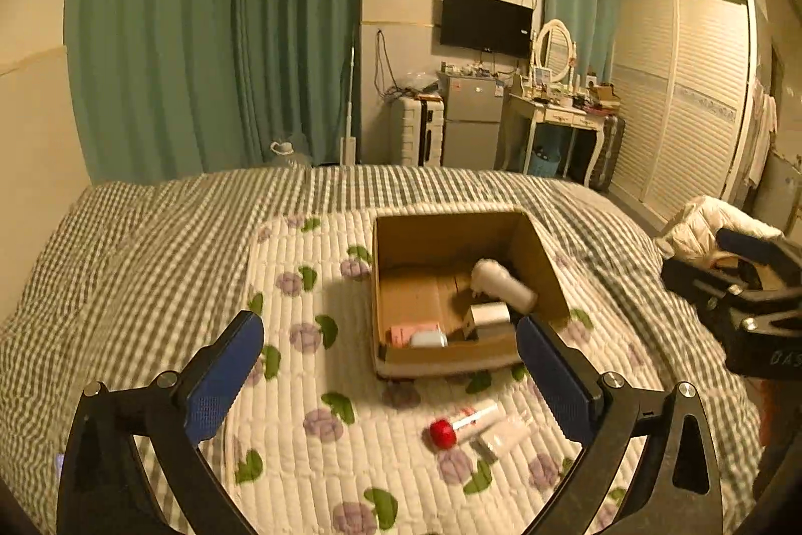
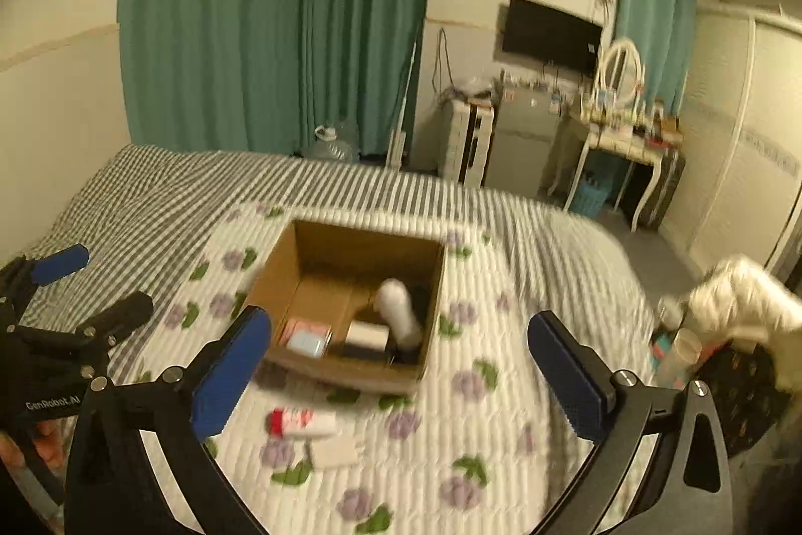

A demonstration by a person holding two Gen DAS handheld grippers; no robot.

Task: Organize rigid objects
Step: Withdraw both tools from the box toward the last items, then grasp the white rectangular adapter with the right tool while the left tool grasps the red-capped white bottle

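Both claws stand wide with nothing between their pads: the left claw (image 1: 390, 377) and the right claw (image 2: 399, 377) each hang above the flowered quilt (image 1: 301, 424) on the bed, on the near side of the cardboard box (image 1: 544, 269). The box already holds a white bottle (image 1: 503, 284) lying tilted against its far right corner, a small white box (image 1: 488, 314), a pink packet (image 1: 408, 332) and a pale blue case (image 1: 428, 338).

Still outside are two tubes on the quilt just in front of the box's near wall: a red-capped tube (image 1: 463, 425) and, touching it, a white tube (image 1: 504, 437). In the left wrist view they lie low and right of centre, close to that claw's right-hand finger; the right wrist view is blurred, but they seem to sit nearer its left-hand finger, so they lie between the two claws. The red-capped tube's long axis runs slantwise, cap toward the claws, tail toward the box. A grasp probably wants the pads across that axis.
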